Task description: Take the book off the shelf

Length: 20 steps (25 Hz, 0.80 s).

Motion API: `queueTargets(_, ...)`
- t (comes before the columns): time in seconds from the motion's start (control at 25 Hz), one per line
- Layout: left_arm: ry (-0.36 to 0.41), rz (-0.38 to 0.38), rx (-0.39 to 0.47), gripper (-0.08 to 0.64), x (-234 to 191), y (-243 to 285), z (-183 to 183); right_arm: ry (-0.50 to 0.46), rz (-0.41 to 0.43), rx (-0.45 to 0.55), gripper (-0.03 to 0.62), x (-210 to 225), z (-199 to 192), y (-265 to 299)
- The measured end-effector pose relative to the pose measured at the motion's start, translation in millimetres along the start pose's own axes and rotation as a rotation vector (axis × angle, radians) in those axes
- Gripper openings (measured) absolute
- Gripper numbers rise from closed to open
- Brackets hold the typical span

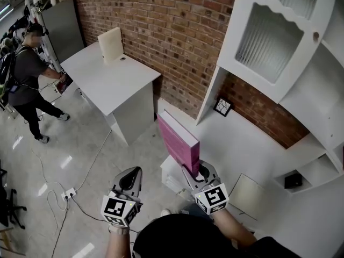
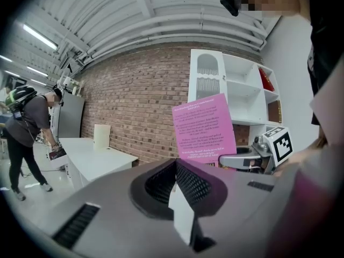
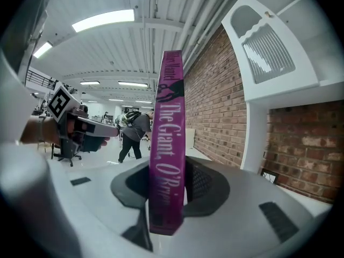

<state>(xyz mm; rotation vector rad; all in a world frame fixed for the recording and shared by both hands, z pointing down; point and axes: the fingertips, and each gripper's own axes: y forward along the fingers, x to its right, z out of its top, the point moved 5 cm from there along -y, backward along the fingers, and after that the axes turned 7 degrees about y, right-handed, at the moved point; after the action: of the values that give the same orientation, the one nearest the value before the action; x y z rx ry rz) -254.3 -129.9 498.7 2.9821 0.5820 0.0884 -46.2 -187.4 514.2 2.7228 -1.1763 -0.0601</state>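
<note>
Against the brick wall at the right, the white shelf point(image 1: 258, 138) stands with the magenta book point(image 1: 177, 138) already clear of it. The book is upright in the air just off the shelf's front edge, above the floor. The right tool point(image 1: 200, 173) is clenched on the lower end of the book, its spine facing that tool's camera. The left tool point(image 1: 133, 177) hangs beside it, jaws together and holding nothing. I judge the taking-off essentially done; all that seems left is to carry the book away or set it down, perhaps on the desk point(image 1: 107, 77).
</note>
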Motion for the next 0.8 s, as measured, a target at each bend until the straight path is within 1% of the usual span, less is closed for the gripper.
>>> queueTargets(0.28,-0.008,0.002,-0.001,0.009,-2.9,0.1,-3.1,-0.024,0.008,-0.003,0.137,-4.9,-1.5,1.6)
queueTargets(0.48,-0.011,0.005,-0.002,0.009,-3.5,1.5,-5.1,-0.021,0.010,0.001,0.137,-6.2,-3.2,2.5)
queueTargets(0.68,-0.012,0.006,-0.003,0.008,-2.2,0.9,-6.7,-0.046,0.013,-0.004,0.137,-8.7,-4.2,0.9)
queueTargets(0.8,-0.013,0.005,-0.002,0.009,-1.8,0.2,-6.0,-0.036,0.012,-0.004,0.137,-10.3,-3.6,-0.4)
